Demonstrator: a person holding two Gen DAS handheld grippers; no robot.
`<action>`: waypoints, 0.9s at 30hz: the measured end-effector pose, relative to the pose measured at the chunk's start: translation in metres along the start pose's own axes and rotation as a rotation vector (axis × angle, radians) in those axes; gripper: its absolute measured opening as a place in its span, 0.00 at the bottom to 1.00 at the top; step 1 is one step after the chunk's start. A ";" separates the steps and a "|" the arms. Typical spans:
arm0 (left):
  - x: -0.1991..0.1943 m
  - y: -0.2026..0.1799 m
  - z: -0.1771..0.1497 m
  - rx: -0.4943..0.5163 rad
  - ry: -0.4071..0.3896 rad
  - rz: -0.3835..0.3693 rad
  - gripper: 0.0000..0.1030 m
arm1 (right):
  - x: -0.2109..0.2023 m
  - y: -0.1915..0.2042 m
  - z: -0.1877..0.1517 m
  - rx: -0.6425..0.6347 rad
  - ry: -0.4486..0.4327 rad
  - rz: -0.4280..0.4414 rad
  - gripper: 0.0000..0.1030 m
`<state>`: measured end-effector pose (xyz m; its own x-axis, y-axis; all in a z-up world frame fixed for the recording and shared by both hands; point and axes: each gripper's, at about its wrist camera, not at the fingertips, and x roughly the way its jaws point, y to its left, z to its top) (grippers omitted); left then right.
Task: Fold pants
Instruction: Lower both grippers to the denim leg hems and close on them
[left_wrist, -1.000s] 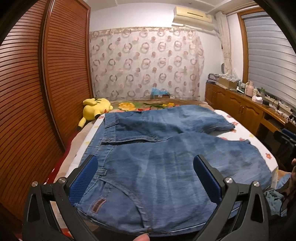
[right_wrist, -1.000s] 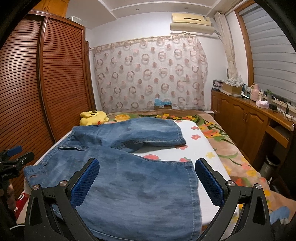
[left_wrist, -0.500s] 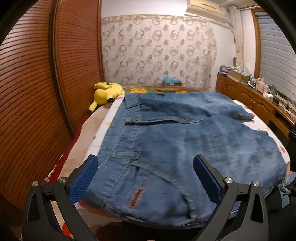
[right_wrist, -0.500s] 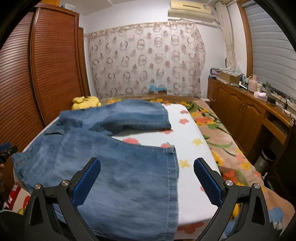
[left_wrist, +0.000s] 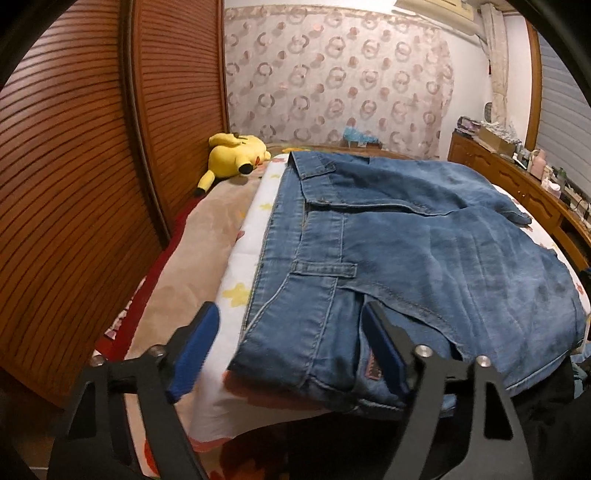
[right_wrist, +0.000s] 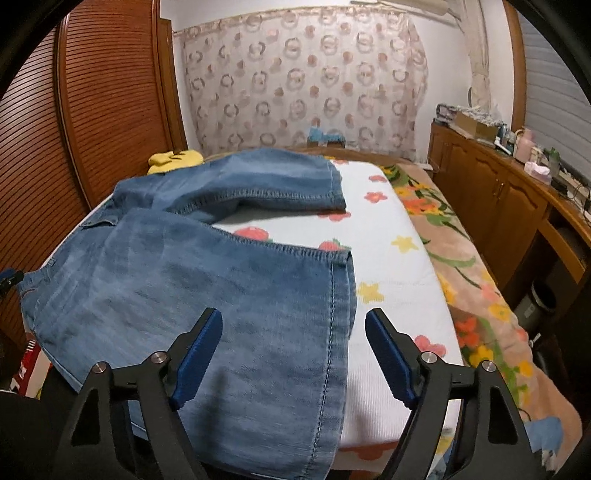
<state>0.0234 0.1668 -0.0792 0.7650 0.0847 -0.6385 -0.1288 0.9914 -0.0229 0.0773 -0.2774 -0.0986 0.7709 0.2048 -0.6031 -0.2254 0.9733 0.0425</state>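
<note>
Your left hand-held gripper and right hand-held gripper gaped wide, empty, lower centre, over blue denim pants on the bed.

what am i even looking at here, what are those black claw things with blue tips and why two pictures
The claws are hand-held grippers, one in each of a person's hands; no robot arm is involved. Each carries a wide-angle camera looking forward along its two fingers, which is why there are two pictures and why the room looks bent.

One picture comes from the left gripper, the other from the right gripper. The blue parts are the pads on the fingers.

On the bed lies a pair of jeans, spread flat and not yet folded. The left gripper is at the waistband corner, the right one at the hem of the nearer leg. Both are open and hold nothing. A yellow plush toy lies at the far end by the wooden wardrobe.
</note>
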 end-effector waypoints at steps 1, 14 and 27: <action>0.000 0.003 -0.001 -0.007 0.004 -0.002 0.71 | 0.000 -0.001 0.001 -0.002 0.008 0.000 0.77; 0.010 0.021 -0.011 -0.046 0.063 -0.047 0.36 | 0.002 -0.012 0.004 0.010 0.068 0.001 0.67; 0.001 0.013 -0.003 -0.023 0.039 -0.092 0.11 | 0.012 -0.023 0.003 0.035 0.100 -0.001 0.44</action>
<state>0.0206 0.1798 -0.0827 0.7490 -0.0111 -0.6625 -0.0737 0.9923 -0.0999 0.0936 -0.2971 -0.1038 0.7077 0.1944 -0.6793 -0.2024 0.9769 0.0687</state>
